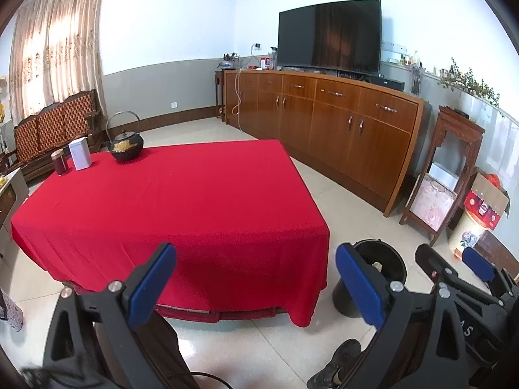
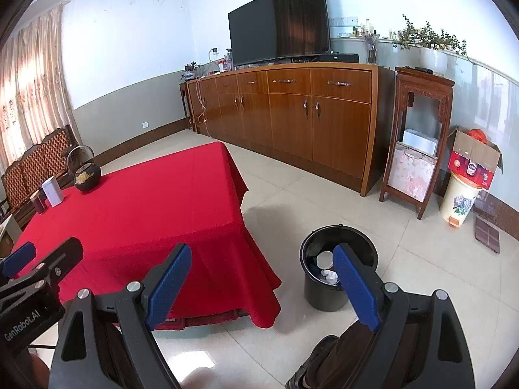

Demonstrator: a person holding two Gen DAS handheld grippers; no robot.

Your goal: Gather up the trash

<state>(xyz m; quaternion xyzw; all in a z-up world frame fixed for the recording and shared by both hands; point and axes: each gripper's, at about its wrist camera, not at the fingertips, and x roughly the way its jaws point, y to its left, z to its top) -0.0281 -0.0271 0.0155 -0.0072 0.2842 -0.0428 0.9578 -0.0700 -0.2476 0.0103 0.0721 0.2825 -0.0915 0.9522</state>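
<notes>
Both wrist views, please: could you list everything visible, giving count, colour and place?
table: one, red cloth, centre-left
kettle: one, black, table's far corner
tin: one, white, beside kettle
jar: one, dark, beside tin
bin: one, black, on floor by table, holding a cup and crumpled paper
sideboard: one, brown, along wall
television: one, black, on sideboard
stand: one, dark wood, right of sideboard
bench: one, brown, behind table
left gripper: open, blue pads
right gripper: open, blue pads
</notes>
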